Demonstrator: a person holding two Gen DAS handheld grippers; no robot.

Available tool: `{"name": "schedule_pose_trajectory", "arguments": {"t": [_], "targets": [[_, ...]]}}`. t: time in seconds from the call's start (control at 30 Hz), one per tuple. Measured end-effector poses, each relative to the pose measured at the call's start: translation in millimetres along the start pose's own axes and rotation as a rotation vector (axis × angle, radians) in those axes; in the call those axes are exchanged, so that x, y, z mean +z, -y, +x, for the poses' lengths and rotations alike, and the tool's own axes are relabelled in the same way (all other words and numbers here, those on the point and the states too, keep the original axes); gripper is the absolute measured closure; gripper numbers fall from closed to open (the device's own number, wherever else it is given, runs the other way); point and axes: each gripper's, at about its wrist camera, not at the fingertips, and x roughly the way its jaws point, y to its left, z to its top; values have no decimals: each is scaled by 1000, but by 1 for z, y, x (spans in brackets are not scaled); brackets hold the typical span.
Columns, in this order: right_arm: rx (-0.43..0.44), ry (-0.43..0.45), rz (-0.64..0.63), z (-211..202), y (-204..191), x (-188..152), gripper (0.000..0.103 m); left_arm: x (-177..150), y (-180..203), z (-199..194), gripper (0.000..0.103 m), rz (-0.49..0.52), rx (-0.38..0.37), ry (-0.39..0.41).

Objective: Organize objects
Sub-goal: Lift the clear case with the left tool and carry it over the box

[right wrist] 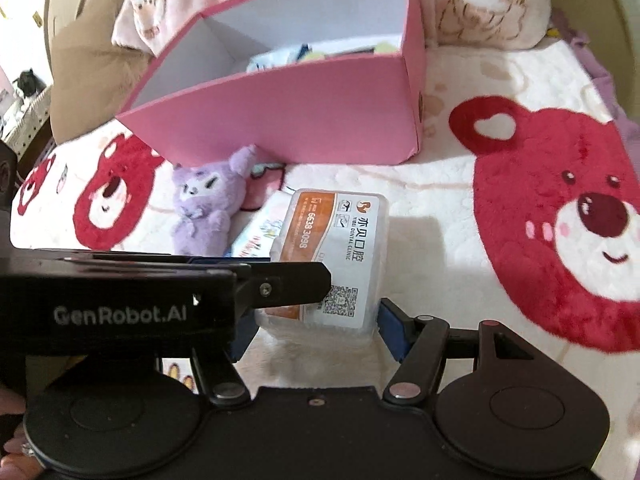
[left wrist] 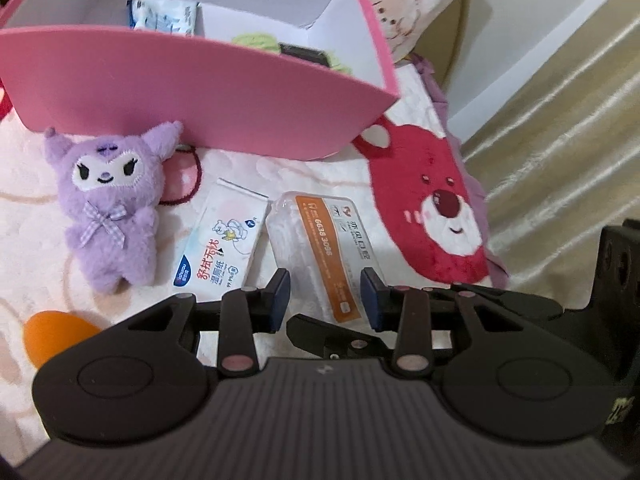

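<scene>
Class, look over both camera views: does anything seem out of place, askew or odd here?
Nothing looks spilled or damaged. The clear plastic box lies tilted, one edge propped on the wipes packet rather than flat on the blanket.

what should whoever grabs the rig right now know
Left tongs: shut on the clear dental-clinic box.
Right tongs: straddling the same box from the other side, its visible pad against the box's edge; it looks gripped.
Pink box: open on the bear blanket, just beyond.
Done: a blue-and-white packet and a green item are inside it.
Left: put the clinic box in, then the wipes packet and purple plush lying in front of the pink box.
</scene>
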Motion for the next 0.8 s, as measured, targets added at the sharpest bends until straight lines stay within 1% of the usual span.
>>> {"name": "schedule_pose_trajectory", "arguments": {"t": [0.17, 0.23, 0.33, 0.47, 0.53, 0.67, 0.8], "targets": [[-19, 86, 5, -27, -13, -6, 35, 2, 14, -26, 67, 74, -11, 21], [-29, 115, -6, -36, -20, -5, 35, 5, 19, -37, 67, 89, -15, 35], [-45, 139, -42, -49, -31, 0, 35, 8, 27, -53, 66, 103, -15, 62], [-43, 165, -67, -65, -43, 14, 35, 17, 35, -75, 66, 127, -13, 104], [-47, 181, -83, -72, -51, 22, 35, 25, 37, -86, 66, 127, -15, 122], [-37, 217, -107, -85, -65, 49, 35, 51, 44, -111, 67, 141, 2, 153], [-38, 267, -157, -96, -78, 79, 35, 85, 50, -133, 66, 179, 18, 188]]}}
